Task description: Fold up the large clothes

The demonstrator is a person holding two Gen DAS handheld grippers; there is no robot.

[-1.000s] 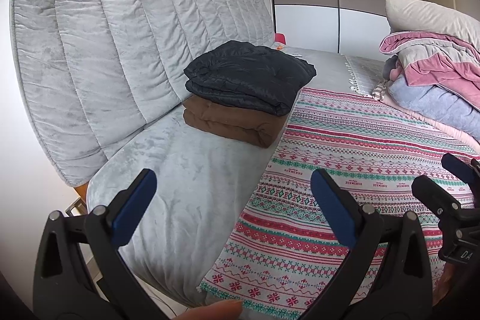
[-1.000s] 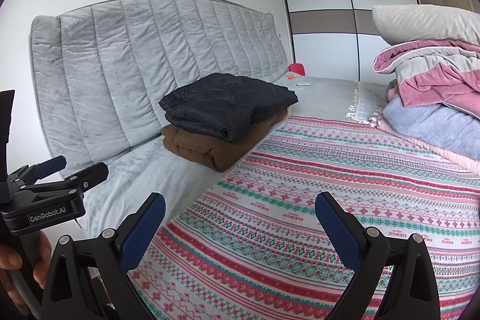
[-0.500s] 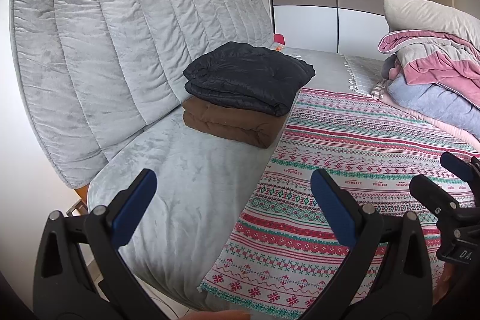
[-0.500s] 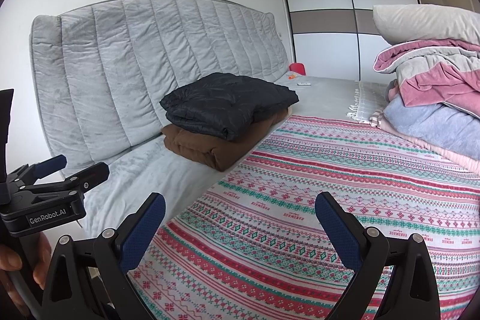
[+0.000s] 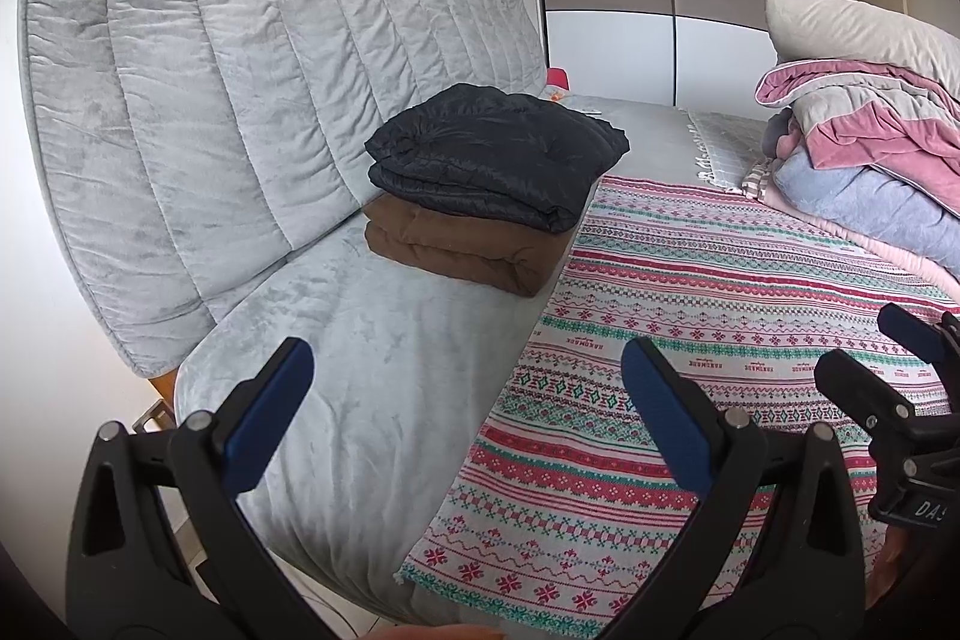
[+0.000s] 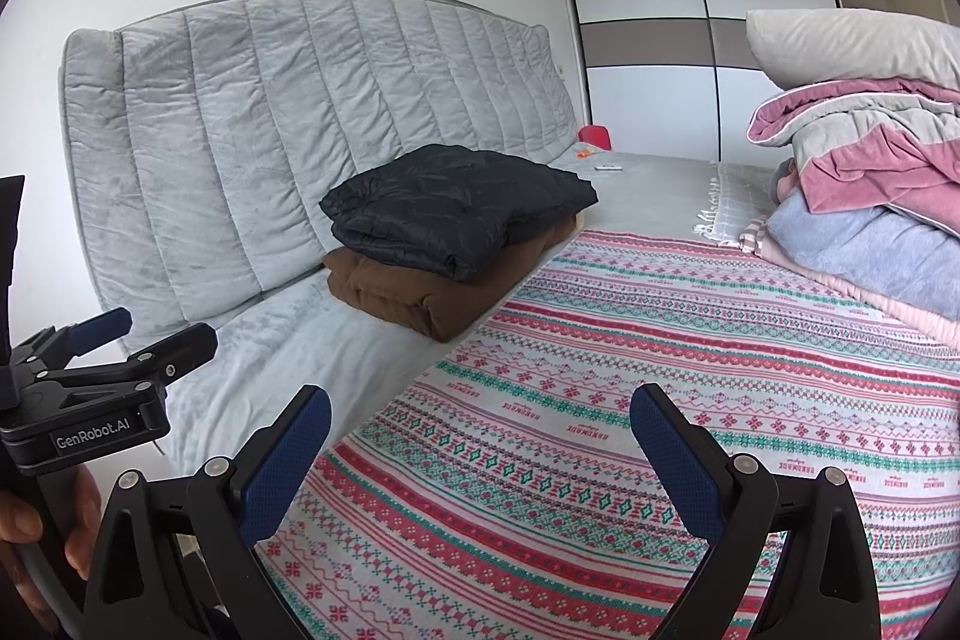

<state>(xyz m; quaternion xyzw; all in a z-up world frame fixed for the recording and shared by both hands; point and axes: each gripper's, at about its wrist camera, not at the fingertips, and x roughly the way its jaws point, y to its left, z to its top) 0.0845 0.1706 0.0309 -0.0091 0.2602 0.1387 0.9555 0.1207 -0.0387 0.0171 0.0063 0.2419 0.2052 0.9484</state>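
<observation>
Both hand-held grippers — left hand-held gripper [image 5: 465, 397] and right hand-held gripper [image 6: 480, 439] — gape wide and empty above the bed's patterned blanket [image 6: 660, 370], while the folded black garment [image 5: 498, 154] lies ahead-left atop the brown one [image 5: 456, 250], nearer the left.

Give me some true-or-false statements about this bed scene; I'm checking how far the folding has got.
1. The black folded garment lies on top of the brown folded garment. True.
2. The left tongs are shut on the patterned blanket. False: they are open and hold nothing.
3. The right tongs are open and empty. True.
4. The folded stack sits on the patterned blanket. False: it sits on the grey bed cover beside it.
5. A pillow tops the bedding pile. True.
</observation>
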